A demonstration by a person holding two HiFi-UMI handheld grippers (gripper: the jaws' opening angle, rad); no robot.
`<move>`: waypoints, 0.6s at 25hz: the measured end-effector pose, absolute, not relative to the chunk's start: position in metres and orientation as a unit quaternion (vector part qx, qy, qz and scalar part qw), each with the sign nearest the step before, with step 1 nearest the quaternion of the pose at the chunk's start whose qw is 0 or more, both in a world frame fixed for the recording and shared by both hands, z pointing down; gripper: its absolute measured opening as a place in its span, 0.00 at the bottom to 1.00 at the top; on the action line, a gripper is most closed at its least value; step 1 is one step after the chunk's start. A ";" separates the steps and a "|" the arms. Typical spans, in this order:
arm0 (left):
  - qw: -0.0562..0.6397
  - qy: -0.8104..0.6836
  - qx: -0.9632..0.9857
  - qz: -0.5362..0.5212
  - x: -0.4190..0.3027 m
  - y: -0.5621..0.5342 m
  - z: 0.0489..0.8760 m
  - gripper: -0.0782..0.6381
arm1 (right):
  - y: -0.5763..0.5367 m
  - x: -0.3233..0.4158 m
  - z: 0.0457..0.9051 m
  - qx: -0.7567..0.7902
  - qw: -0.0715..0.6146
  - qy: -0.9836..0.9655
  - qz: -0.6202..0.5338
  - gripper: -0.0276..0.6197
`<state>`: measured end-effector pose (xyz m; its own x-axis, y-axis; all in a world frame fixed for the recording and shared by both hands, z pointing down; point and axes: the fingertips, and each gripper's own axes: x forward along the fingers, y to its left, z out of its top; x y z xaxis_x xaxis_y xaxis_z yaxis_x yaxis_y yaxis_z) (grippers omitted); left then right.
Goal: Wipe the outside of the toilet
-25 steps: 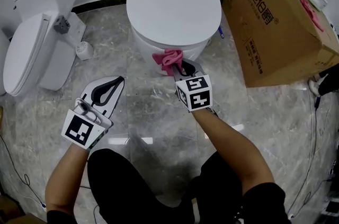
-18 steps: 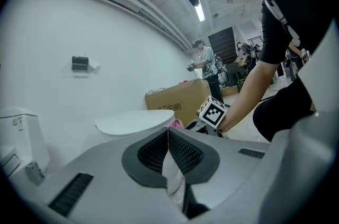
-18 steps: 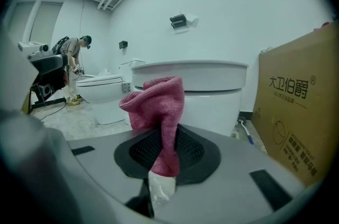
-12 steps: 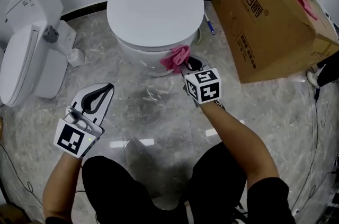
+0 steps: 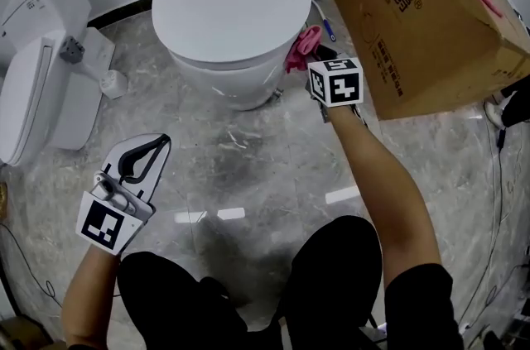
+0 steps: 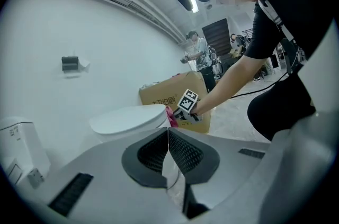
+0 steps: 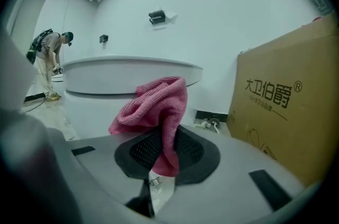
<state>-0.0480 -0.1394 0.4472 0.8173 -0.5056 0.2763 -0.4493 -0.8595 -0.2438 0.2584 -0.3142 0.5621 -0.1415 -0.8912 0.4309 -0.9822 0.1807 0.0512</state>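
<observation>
Head view, right gripper (image 5: 317, 56) pinching crumpled pink cloth (image 5: 303, 47) beside glossy white toilet (image 5: 224, 1), left gripper (image 5: 157, 143) lower left, closed, empty.

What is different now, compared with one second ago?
The right gripper, shut on the pink cloth, has slid around the toilet bowl from its front to the side facing the cardboard box. The left gripper stayed shut and empty above the floor, away from the toilet.
</observation>
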 end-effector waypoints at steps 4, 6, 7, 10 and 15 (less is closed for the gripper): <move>0.090 0.247 -0.948 -0.182 -0.052 -0.130 0.448 0.13 | -0.332 0.274 0.559 0.646 0.203 -0.727 0.116 0.16; 0.085 0.252 -0.946 -0.183 -0.055 -0.131 0.449 0.13 | -0.335 0.283 0.555 0.652 0.214 -0.719 0.107 0.16; 0.082 0.255 -0.946 -0.180 -0.057 -0.134 0.449 0.13 | -0.334 0.286 0.553 0.655 0.213 -0.717 0.108 0.16; 0.074 0.264 -0.947 -0.170 -0.060 -0.140 0.450 0.13 | -0.318 0.287 0.555 0.650 0.205 -0.722 0.120 0.16; 0.077 0.292 -0.942 -0.144 -0.073 -0.156 0.443 0.13 | -0.260 0.265 0.548 0.611 0.216 -0.756 0.092 0.16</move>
